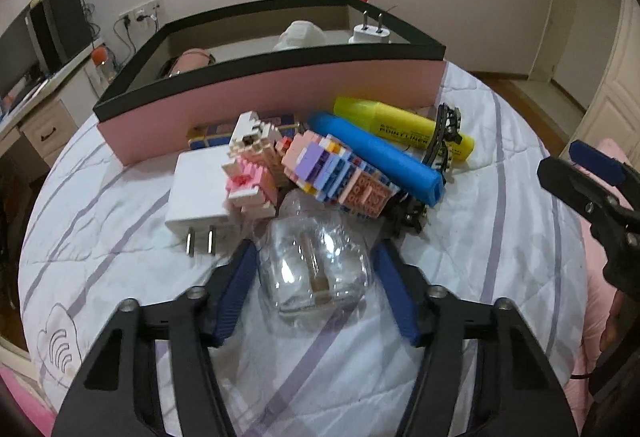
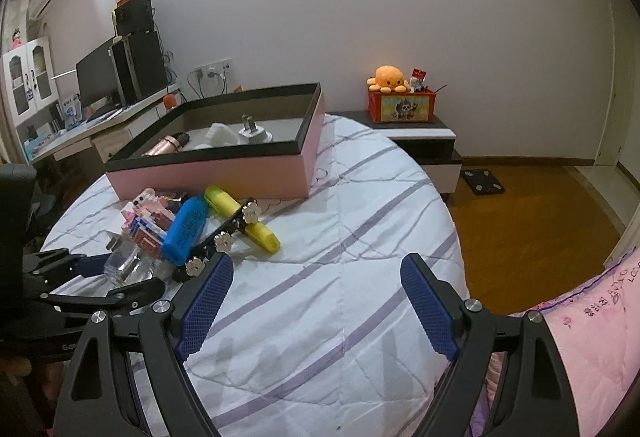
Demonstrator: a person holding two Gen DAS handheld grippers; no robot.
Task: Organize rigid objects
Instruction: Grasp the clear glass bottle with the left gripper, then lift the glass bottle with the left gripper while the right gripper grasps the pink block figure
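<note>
Blue ribbed pads of the left claw (image 1: 314,273) stand apart on either side of a clear, squat glass bottle (image 1: 316,273) lying on the white quilt with lilac stripes (image 1: 500,237), near edge of the pile. I cannot tell whether either pad touches the glass yet. To do this grasp well, I would centre the bottle between the pads, close on its broad flat sides and not the rounded shoulders, and squeeze gently: smooth glass is likely to slip or twist. Lift straight up before swinging to the far pink box with the black rim (image 1: 280,89), so the toy-brick figures (image 1: 312,169) just beyond are not dragged along.

Right claw (image 2: 316,301), jaws wide apart and empty, hangs over bare quilt to the right of the pile.

Much is hard to read: the bottle's outline melts into the quilt, its cap end is hidden against the bricks, and the black hair clip (image 1: 444,137) is partly buried under the blue plastic tube (image 1: 380,157) and yellow highlighter (image 1: 400,121). Inside the box only the tops of a white plug (image 1: 370,33) and other items show.
</note>
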